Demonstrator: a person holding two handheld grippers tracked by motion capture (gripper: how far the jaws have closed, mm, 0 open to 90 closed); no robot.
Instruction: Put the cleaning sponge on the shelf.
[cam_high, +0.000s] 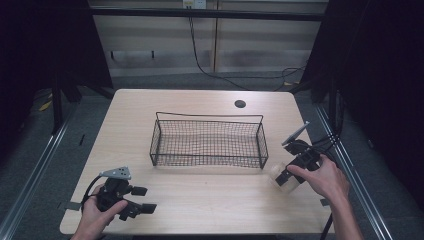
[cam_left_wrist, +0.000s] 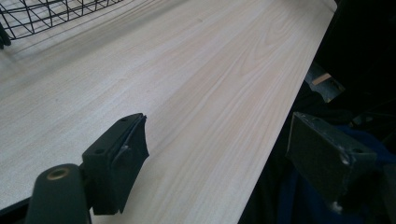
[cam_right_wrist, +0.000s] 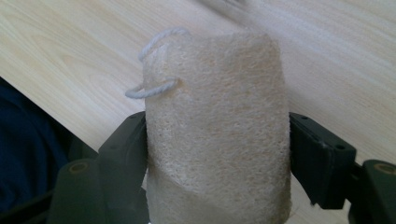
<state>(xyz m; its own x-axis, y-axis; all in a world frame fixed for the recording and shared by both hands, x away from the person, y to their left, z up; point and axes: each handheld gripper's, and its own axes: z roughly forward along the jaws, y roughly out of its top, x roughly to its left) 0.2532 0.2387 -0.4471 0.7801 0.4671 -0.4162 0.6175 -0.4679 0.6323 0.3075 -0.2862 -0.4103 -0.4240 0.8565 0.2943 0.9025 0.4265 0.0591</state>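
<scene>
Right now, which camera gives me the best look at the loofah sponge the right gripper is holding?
The right gripper view: the loofah sponge sits close up between both jaws, its fibrous weave and white cord loop plain. The high view shows it as a small pale blur under the right gripper, beside the wire basket.

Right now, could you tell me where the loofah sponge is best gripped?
Grip the loofah sponge across its broad mid-body, as the right gripper does, jaws on its two flanks. Avoid the thin cord loop at its far end, which would let it swing.
</scene>
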